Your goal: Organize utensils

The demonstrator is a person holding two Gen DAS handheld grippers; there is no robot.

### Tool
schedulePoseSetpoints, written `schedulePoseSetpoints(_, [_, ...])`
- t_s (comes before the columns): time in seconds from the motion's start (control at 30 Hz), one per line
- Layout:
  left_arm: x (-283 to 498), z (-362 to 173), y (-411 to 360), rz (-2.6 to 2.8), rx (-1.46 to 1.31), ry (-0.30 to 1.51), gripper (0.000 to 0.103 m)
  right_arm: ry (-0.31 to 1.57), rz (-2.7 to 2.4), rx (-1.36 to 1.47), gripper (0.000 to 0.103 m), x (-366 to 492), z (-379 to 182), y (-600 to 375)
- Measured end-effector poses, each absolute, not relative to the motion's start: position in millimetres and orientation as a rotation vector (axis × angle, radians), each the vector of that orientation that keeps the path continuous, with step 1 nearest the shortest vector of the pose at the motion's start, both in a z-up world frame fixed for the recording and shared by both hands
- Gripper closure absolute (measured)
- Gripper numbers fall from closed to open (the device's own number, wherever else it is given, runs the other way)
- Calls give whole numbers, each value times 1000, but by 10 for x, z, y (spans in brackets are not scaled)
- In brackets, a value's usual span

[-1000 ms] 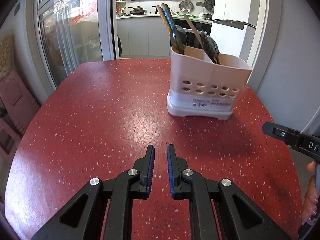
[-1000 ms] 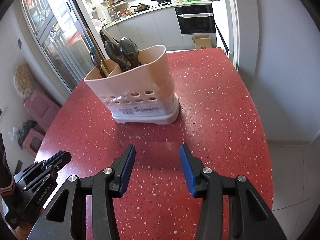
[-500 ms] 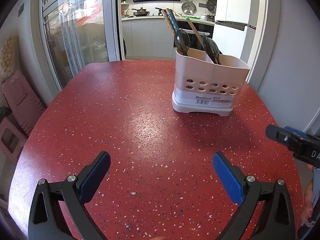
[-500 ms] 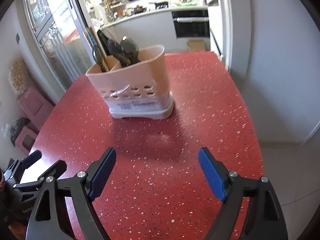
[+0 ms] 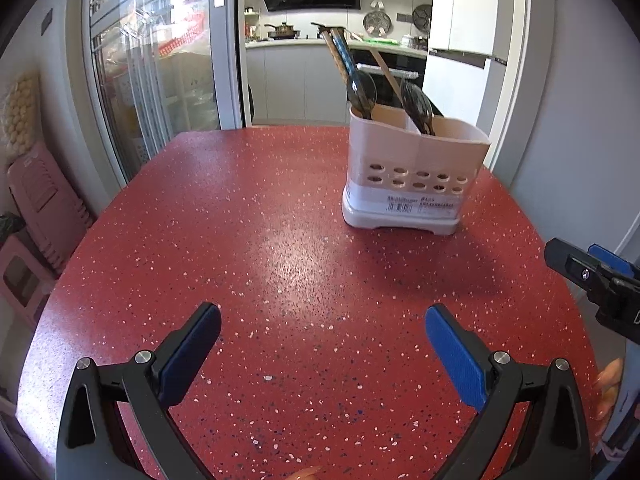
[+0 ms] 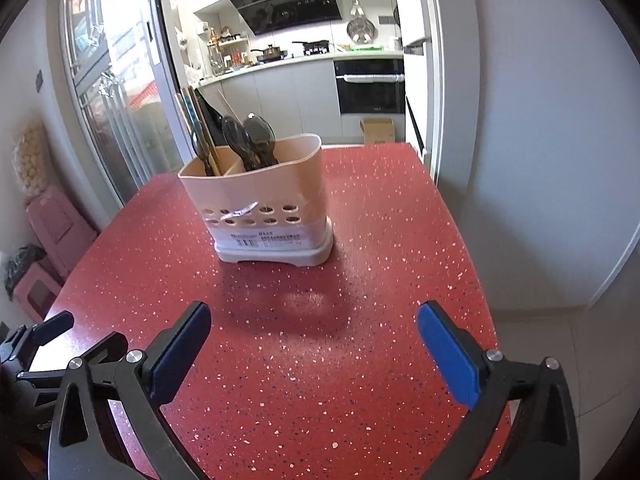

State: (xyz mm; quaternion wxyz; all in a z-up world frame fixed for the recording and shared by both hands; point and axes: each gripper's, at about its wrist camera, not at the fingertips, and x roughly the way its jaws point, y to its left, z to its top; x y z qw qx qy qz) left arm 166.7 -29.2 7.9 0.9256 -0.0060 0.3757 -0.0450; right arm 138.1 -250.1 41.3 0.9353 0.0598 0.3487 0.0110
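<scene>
A beige utensil holder (image 5: 412, 176) (image 6: 260, 196) with a white base stands upright on the red speckled table (image 5: 240, 240) (image 6: 400, 240). Dark spoons (image 5: 362, 90) (image 6: 248, 136) and chopsticks (image 5: 336, 52) stick up from its two compartments. My left gripper (image 5: 322, 314) is open wide over bare tabletop, well short of the holder, with nothing between its blue pads. My right gripper (image 6: 314, 310) also faces the holder from a distance; its jaws are opening and nothing is between them. Each gripper shows at the edge of the other's view: the right gripper (image 5: 576, 268), the left gripper (image 6: 52, 328).
Pink stools (image 5: 40, 200) stand on the floor left of the table, beside a glass sliding door (image 5: 160, 80). A grey wall (image 6: 540, 160) runs close along the table's right edge. A kitchen with a small cardboard box (image 6: 378, 130) lies beyond the far edge.
Both grippers went from nearly shut to wide open, the left first. Both drew back a little from the holder, which now looks smaller.
</scene>
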Motion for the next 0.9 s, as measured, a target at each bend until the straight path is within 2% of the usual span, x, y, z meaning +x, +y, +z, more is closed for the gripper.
schedulePoseSetpoints(0.37, [1667, 281, -243, -53, -1, 577, 0, 586, -47, 37, 0, 1314, 455, -2426])
schedulePoseSetpoints(0.9, [1875, 67, -273, -23, -12, 572, 0, 502, -34, 33, 0, 1356, 312, -2297])
